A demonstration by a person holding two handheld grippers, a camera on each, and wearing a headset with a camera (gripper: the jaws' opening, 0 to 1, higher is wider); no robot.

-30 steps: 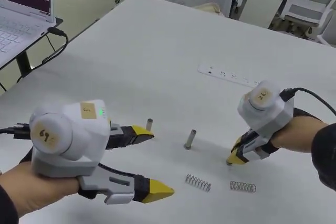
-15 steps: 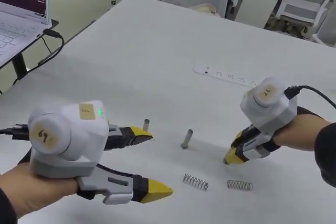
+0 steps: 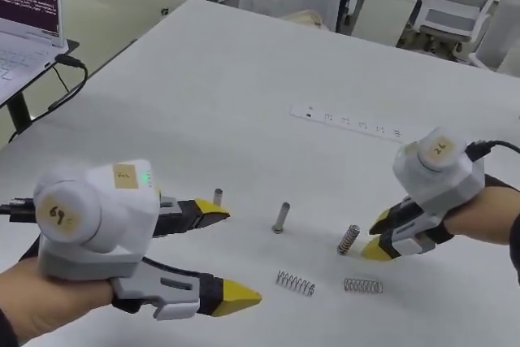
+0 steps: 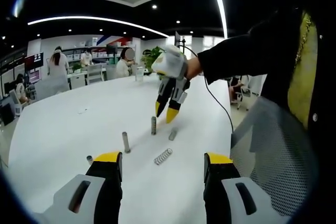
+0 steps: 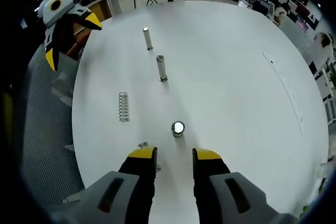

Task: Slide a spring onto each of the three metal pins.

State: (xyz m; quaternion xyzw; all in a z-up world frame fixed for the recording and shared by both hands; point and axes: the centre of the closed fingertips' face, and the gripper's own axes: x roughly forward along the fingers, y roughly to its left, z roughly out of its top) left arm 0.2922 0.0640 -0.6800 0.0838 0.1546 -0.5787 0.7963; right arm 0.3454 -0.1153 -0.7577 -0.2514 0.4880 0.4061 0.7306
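Upright in a row on the table [image 3: 244, 103]: left pin [image 3: 218, 196] and middle pin [image 3: 280, 218], short, metal, bare; right pin [image 5: 178, 127] sleeved by a fitted spring [image 3: 348, 239]. Flat nearby, apart: near spring [image 3: 294, 283], far spring [image 3: 362, 285].

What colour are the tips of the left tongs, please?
Yellow tips on the left tongs, shown best in the head view.

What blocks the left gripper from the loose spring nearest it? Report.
Nothing, it seems, so likely yes: the open left gripper faces the spring across bare table; the bare pins stand off to one side.
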